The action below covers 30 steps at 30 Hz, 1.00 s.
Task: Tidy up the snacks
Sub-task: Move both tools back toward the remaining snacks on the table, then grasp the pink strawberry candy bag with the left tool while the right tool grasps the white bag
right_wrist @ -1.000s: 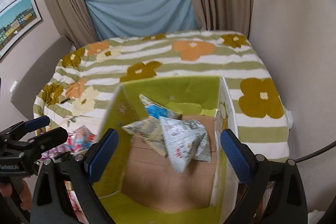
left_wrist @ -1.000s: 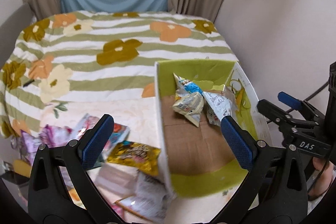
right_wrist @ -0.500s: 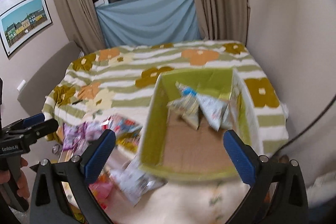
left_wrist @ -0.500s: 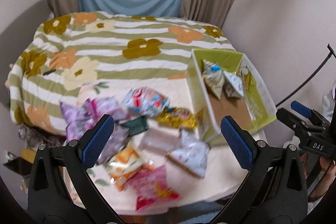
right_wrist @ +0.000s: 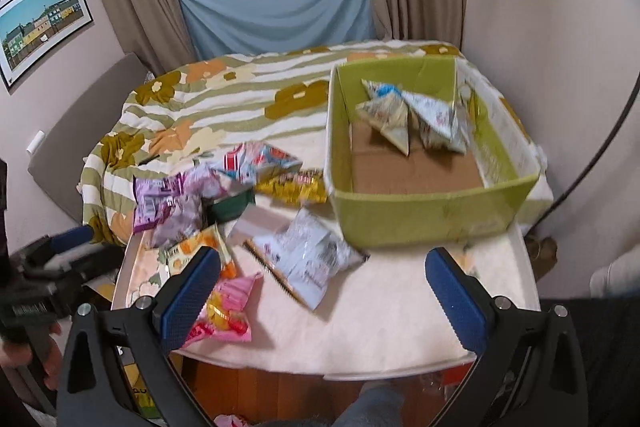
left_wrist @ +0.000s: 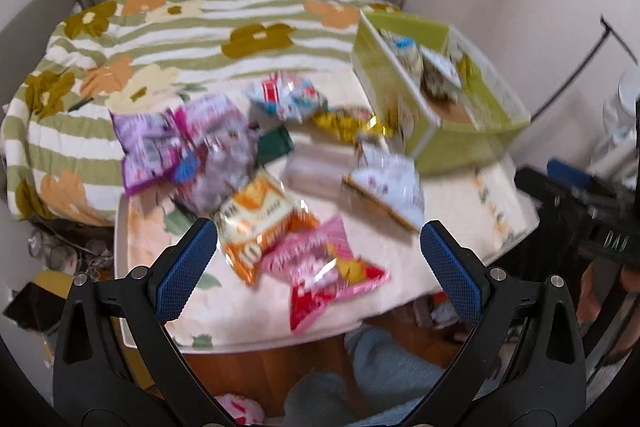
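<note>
A green cardboard box [right_wrist: 420, 223] stands at the table's right and holds three triangular snack packs [right_wrist: 404, 115]; it also shows in the left wrist view [left_wrist: 460, 143]. Several loose snack bags lie left of it: a purple bag [left_wrist: 148, 147], an orange bag [left_wrist: 256, 223], a pink bag [left_wrist: 320, 267], a white bag [right_wrist: 308, 259] and a yellow bag [right_wrist: 292, 189]. My left gripper [left_wrist: 318, 267] is open and empty, held back above the table's front edge. My right gripper [right_wrist: 322, 297] is open and empty, in front of the box.
A floral striped cloth [right_wrist: 224, 95] covers the table's far half. A wall [right_wrist: 560, 27] runs close on the right with a black cable [right_wrist: 600, 155]. A chair back [right_wrist: 80, 123] stands at the left. The wooden floor [right_wrist: 280, 387] shows below the table edge.
Both grippers have pulled back and up from the box. The whole table and the loose snack pile have come into view. Both stay open and empty.
</note>
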Motion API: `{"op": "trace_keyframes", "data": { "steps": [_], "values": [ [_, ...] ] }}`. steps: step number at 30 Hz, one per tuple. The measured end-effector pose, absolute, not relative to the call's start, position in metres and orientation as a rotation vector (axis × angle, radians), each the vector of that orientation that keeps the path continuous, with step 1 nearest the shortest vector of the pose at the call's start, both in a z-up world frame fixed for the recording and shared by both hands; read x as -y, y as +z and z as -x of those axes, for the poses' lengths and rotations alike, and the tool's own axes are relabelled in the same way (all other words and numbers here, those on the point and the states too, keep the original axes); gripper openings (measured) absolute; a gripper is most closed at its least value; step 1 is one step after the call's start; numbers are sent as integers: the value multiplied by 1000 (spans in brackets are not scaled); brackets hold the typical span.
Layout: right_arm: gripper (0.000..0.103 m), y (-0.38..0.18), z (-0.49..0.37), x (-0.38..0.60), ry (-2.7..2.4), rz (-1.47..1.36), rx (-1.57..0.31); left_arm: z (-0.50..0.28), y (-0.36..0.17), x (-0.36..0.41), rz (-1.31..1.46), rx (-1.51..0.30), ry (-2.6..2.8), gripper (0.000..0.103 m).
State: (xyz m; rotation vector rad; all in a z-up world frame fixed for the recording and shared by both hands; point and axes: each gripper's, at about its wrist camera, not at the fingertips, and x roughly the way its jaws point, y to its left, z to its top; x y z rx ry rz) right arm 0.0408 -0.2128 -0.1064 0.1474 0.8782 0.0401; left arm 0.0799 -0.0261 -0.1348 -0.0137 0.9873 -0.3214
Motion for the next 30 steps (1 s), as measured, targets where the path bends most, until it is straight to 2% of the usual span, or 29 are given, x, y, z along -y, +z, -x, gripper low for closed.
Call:
{"op": "trace_keyframes", "data": {
  "steps": [8,15,20,28,30],
  "values": [
    [102,-146,-37,202,17,-116,-940,-58,-197,50,-152,-1021,-347,101],
    [102,-188,-48,199,75,-58,-991,-54,-245,79,-364,-977,-260,101],
    [102,-210,-56,190,120,9,-1000,-57,-262,95,-506,-922,-232,101],
    [102,-230,-77,183,192,111,-976,-67,-271,116,-566,-928,-263,99],
    [102,-233,-81,183,213,126,-976,-67,-274,121,-574,-938,-278,96]
  ]
}}
